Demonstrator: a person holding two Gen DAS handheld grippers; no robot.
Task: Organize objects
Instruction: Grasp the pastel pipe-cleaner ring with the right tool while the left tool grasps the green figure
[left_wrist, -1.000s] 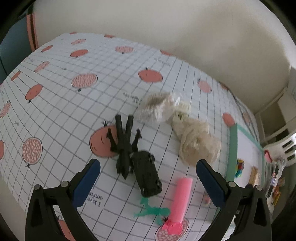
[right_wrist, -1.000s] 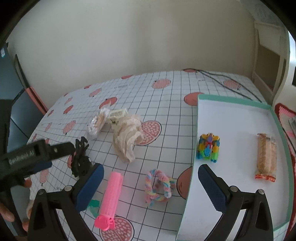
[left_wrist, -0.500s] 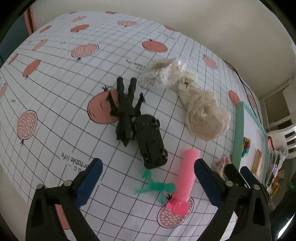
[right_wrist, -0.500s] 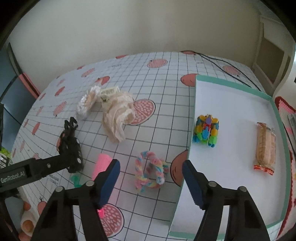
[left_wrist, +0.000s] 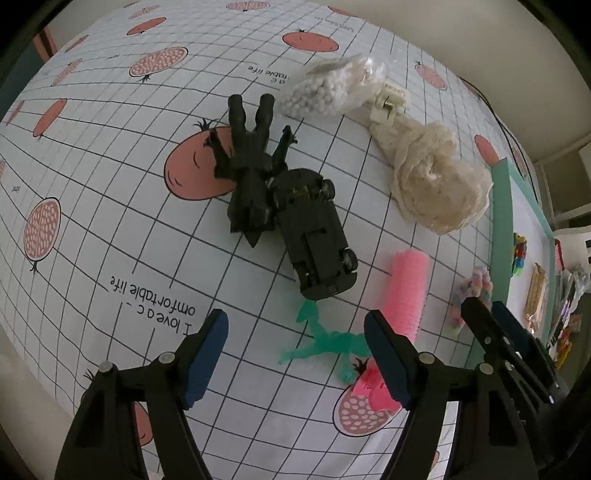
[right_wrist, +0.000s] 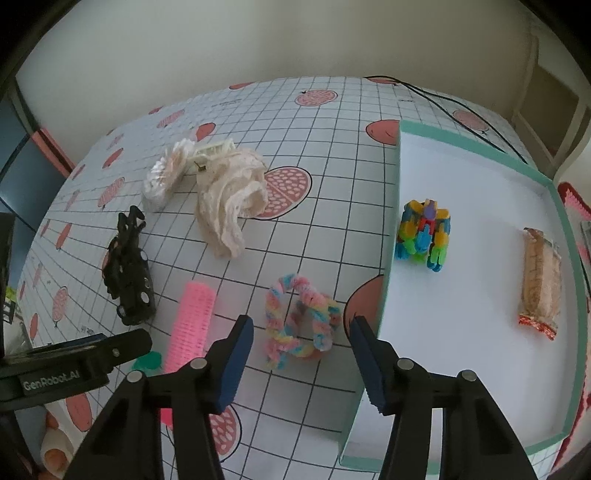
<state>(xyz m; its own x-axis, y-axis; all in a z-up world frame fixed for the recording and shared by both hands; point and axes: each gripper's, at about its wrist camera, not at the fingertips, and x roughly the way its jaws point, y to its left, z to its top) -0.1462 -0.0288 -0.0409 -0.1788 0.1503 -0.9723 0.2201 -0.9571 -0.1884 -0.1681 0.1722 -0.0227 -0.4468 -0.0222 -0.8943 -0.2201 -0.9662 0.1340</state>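
Observation:
My left gripper is open, its jaws either side of a small translucent green figure on the tablecloth. Beyond it lie a black toy car, a black action figure and a pink hair roller. My right gripper is open just short of a pastel twisted scrunchie. To its right is a white tray with a teal rim, holding a multicoloured block toy and a wrapped snack.
A cream lace cloth, a white claw clip and a bag of white beads lie further back. A black cable runs behind the tray. The other gripper's arm crosses the lower left of the right wrist view.
Both grippers have moved forward and down toward the table. The left one has closed in on the green figure, the right one on the scrunchie, and both jaw gaps have narrowed.

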